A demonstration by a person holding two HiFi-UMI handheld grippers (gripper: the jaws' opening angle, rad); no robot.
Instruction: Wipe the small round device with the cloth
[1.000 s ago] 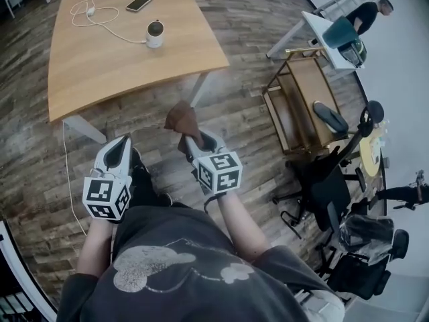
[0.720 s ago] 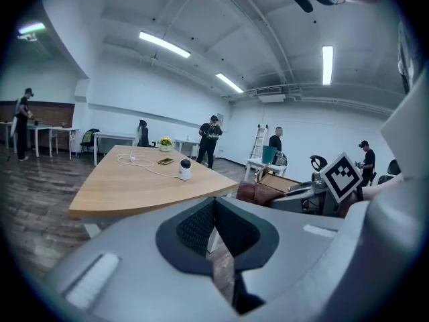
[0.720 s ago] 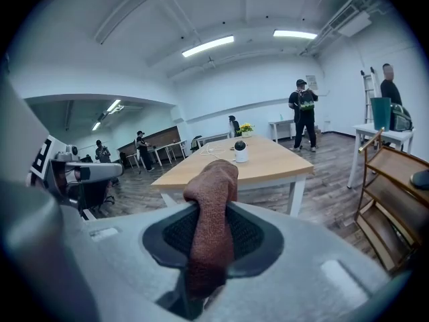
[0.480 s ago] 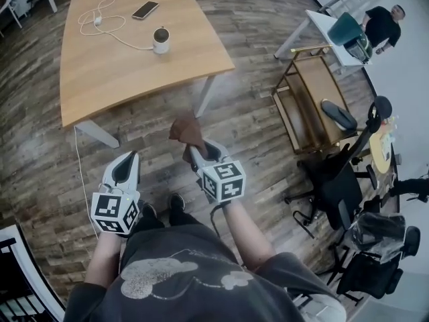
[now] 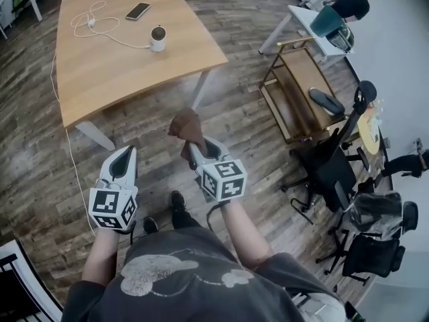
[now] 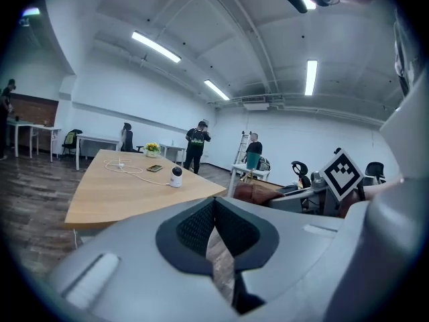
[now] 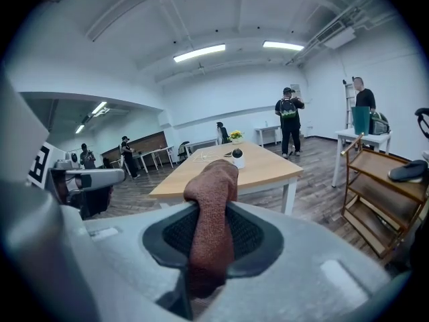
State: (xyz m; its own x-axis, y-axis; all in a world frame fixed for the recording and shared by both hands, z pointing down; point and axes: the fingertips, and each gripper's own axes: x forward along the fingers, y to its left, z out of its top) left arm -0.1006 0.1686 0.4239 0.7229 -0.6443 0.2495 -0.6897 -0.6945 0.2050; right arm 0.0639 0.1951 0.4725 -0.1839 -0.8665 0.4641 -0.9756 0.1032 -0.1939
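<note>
The small round white device point(image 5: 158, 38) with a dark top stands on the wooden table point(image 5: 100, 72), a white cable running from it. It also shows far off as the device point(image 6: 175, 177) and the device point(image 7: 237, 158). My right gripper point(image 5: 188, 142) is shut on a brown cloth point(image 5: 187, 127), which sticks up between the jaws as the cloth point(image 7: 213, 206). My left gripper point(image 5: 124, 159) hangs shut and empty over the floor, well short of the table. In the left gripper view the left gripper point(image 6: 213, 228) has its jaws together.
A phone point(image 5: 138, 11) and coiled white cable point(image 5: 90, 20) lie on the table's far part. A wooden cart point(image 5: 295, 92) and black office chairs point(image 5: 328, 173) stand to the right. Several people point(image 7: 289, 119) stand in the room behind.
The view has shifted as the person steps; the table sits a little further left in the frame. Both grippers keep their pose, the cloth still held.
</note>
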